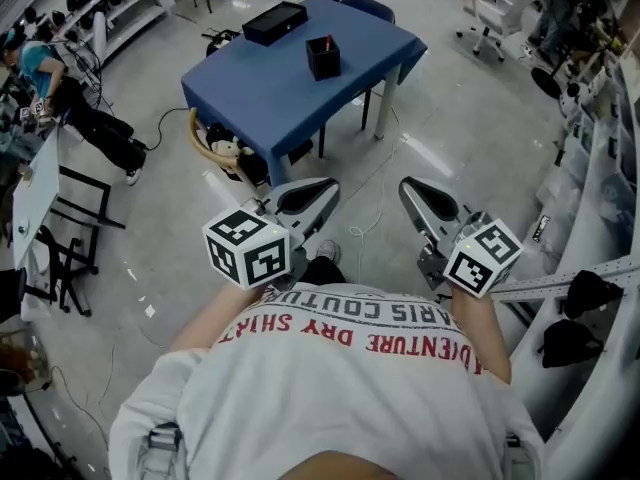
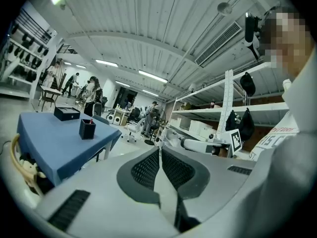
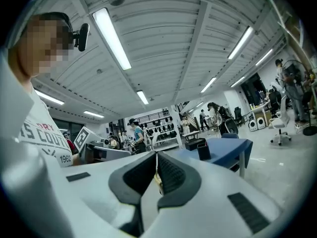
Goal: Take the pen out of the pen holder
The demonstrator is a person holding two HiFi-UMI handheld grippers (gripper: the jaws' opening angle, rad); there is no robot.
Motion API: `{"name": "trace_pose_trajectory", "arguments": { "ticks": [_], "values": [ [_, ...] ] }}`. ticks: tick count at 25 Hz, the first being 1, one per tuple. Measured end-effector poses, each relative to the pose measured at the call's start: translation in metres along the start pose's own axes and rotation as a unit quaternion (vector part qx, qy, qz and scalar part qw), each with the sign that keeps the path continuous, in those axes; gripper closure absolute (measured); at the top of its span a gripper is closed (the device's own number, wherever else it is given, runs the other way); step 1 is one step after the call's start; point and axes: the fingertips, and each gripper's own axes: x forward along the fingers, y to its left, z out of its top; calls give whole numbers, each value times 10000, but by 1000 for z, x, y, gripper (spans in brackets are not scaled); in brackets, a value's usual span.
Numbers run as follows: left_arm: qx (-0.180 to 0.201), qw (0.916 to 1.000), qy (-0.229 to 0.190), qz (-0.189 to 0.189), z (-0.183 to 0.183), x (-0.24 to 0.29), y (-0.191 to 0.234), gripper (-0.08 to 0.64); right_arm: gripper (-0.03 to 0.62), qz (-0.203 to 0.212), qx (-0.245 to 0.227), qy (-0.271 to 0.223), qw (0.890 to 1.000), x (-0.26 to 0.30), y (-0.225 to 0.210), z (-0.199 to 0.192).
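Note:
A black square pen holder (image 1: 323, 58) stands on the blue table (image 1: 262, 98) far ahead of me, with a red-tipped pen (image 1: 327, 42) sticking out of it. Both grippers are held close to the person's chest, well short of the table. My left gripper (image 1: 322, 186) is shut with nothing in it, and its own view shows the pen holder (image 2: 87, 129) small at the left. My right gripper (image 1: 410, 188) also has its jaws together and empty. Its view shows the pen holder (image 3: 203, 152) to the right of the jaw tips (image 3: 157, 155).
A flat black box (image 1: 274, 22) lies at the table's far end. A yellow hose and clutter (image 1: 215, 148) sit under the table, and cables trail on the floor. Metal shelving (image 1: 600, 168) runs along the right. People and racks (image 1: 60, 78) are at the left.

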Motion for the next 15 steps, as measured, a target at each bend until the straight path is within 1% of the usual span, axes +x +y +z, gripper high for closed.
{"name": "trace_pose_trajectory", "arguments": {
  "ticks": [4, 8, 11, 15],
  "values": [
    [-82, 10000, 27, 5, -5, 2, 10, 522, 565, -53, 63, -42, 10000, 3, -6, -4],
    [-71, 9999, 43, -149, -4, 12, 19, 522, 565, -2, 80, -114, 9999, 10, -12, -4],
    [-96, 9995, -56, -285, 4, 24, 28, 522, 565, -70, 67, -76, 9999, 20, -26, -2],
    [-144, 9995, -18, -282, 8, 43, 48, 522, 565, -81, 83, -39, 9999, 35, -49, 0]
  ]
}}
